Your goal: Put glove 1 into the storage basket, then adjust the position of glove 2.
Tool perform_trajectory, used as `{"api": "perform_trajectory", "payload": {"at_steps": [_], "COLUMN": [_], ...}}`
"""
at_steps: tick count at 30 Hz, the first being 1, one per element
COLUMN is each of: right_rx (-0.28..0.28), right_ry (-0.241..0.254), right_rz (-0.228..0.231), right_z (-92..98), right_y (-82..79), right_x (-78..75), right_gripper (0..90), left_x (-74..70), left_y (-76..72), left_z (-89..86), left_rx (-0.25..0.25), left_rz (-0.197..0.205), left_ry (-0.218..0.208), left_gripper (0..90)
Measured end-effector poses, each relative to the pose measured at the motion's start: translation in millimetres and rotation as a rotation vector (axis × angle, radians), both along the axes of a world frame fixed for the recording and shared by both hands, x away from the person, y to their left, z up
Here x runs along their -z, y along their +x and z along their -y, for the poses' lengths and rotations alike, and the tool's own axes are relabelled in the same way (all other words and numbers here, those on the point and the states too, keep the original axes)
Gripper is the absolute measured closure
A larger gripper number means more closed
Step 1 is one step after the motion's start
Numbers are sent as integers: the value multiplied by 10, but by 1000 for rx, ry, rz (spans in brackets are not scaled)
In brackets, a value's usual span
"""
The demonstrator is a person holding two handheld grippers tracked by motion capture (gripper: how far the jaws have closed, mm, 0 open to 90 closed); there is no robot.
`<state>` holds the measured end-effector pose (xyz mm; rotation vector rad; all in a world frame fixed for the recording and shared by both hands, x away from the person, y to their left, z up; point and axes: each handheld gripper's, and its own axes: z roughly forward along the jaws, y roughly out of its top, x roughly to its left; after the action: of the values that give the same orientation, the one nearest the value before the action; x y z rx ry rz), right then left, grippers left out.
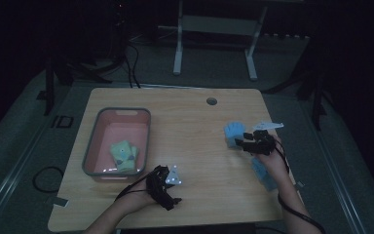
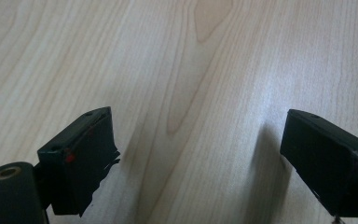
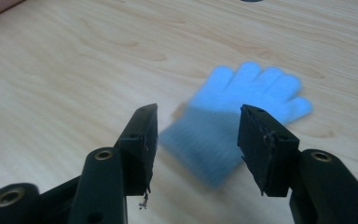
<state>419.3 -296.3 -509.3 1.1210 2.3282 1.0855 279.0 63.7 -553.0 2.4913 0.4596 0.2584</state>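
The right gripper [image 3: 196,140] stands half open around the cuff of the blue glove [image 3: 242,112], at the table's right, not pressing. Lower first, then close squarely. The left gripper [image 2: 196,158] rests wide and holds nothing.

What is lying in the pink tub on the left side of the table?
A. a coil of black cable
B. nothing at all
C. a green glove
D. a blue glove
C: in the high view a pale green glove lies on the floor of the pink tub, while a blue glove lies out on the bare table by the right tool.
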Motion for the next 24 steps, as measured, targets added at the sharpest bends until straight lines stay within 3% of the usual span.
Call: {"api": "perform_trajectory", "payload": {"at_steps": [4,12,20,24], "right_rx": [13,33,42,49], "right_ry": [-25,-45,-109,-127], "right_rz": [-13,-81,-81,-90], "right_z": [15,-40,-117,-143], "right_y": [178,458,572,562], "right_x": [56,202,317,340], "right_gripper": [502,548,553,657], "left_x": [9,8,-22,-13], "left_y": [-5,-9,-15,-16], "left_z": [-18,-35,-49,-52], "left_rx": [-10,-13,-14,-19], "left_rz": [2,2,14,13], "left_ry": [1,-2,-16,-10], "left_gripper": [104,104,104,104]}}
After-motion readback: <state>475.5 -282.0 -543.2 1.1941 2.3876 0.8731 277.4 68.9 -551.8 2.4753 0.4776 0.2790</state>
